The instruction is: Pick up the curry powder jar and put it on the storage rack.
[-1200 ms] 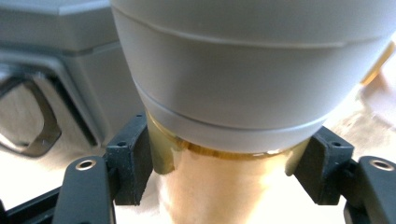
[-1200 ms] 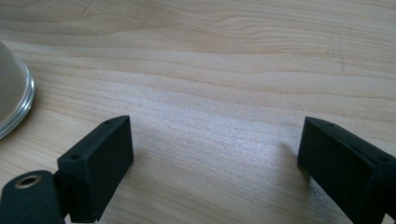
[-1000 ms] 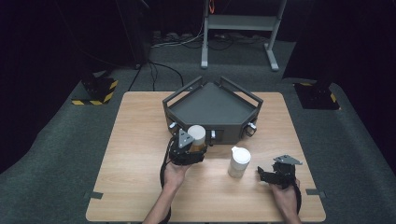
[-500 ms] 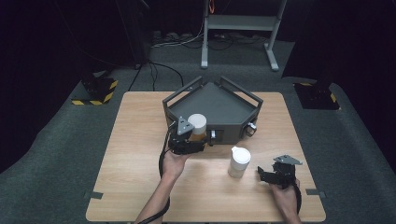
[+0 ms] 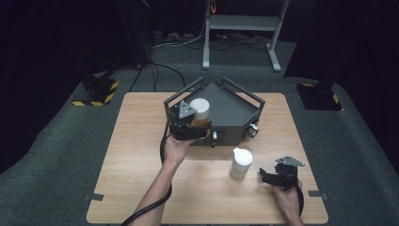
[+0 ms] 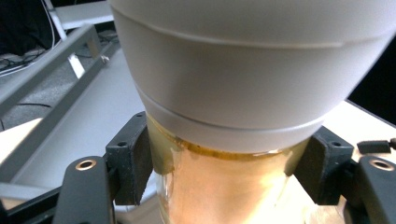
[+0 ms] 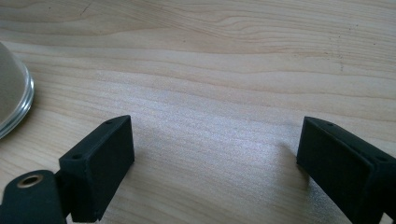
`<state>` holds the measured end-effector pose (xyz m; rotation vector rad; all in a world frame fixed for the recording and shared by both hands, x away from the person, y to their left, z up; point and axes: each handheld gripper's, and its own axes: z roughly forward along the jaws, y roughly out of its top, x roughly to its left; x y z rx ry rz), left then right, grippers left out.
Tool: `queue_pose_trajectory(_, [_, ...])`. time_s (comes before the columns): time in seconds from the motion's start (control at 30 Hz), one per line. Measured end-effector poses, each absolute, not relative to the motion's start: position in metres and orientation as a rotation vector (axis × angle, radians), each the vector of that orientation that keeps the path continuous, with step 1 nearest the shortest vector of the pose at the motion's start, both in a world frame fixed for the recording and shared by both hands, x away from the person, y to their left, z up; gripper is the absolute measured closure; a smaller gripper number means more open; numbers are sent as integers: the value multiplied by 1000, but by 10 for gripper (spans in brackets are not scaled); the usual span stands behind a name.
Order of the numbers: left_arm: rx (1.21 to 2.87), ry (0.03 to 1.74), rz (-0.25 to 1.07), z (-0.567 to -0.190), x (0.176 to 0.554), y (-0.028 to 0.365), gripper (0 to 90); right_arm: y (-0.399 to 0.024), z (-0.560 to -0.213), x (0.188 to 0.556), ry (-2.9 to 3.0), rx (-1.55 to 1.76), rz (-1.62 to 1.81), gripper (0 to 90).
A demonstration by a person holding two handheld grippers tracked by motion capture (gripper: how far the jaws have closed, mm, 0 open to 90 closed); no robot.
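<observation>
A clear jar (image 5: 199, 109) with a white lid and amber contents is off the table, in front of the grey box (image 5: 235, 113). My left gripper (image 5: 198, 124) is shut on it. In the left gripper view the two pads (image 6: 130, 163) press on the jar's glass (image 6: 224, 191) just under the big white lid (image 6: 243, 70). My right gripper (image 5: 266, 176) rests low over the wood at the front right. It stands open, with bare tabletop between its jaws (image 7: 215, 158). A second white-lidded container (image 5: 241, 163) stands upright just left of it.
The grey box with railed sides sits at the back middle of the wooden table (image 5: 141, 155). A round metal-rimmed edge (image 7: 14, 98) shows at the left of the right gripper view. Dark floor, cables and a stand leg (image 5: 277, 33) lie beyond the table.
My left gripper has carried the jar upward and farther from the person, from beside the box's front to over its near left edge. The right gripper and the white container have stayed put.
</observation>
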<state>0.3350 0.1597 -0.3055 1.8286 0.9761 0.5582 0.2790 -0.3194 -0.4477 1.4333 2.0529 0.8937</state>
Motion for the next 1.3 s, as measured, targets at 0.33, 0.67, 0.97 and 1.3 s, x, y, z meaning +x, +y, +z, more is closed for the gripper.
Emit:
queue_pose_trajectory(0.33, [1809,1022,598,-301,350,151,305,-319,-448,279,2053,1433,894,111])
queue_pose_trajectory(0.67, [1806,1062,647,-299,368,135,305,-319,-448,279,2053,1433,893,111])
queue_pose_trajectory(0.97, [1836,1113,653,-304,385,121,305,-319,-448,278,2051,1432,892,113])
queue_pose_trajectory(1.3, [1817,1171,651,-315,392,122,304,-319,-448,278,2050,1437,893,113])
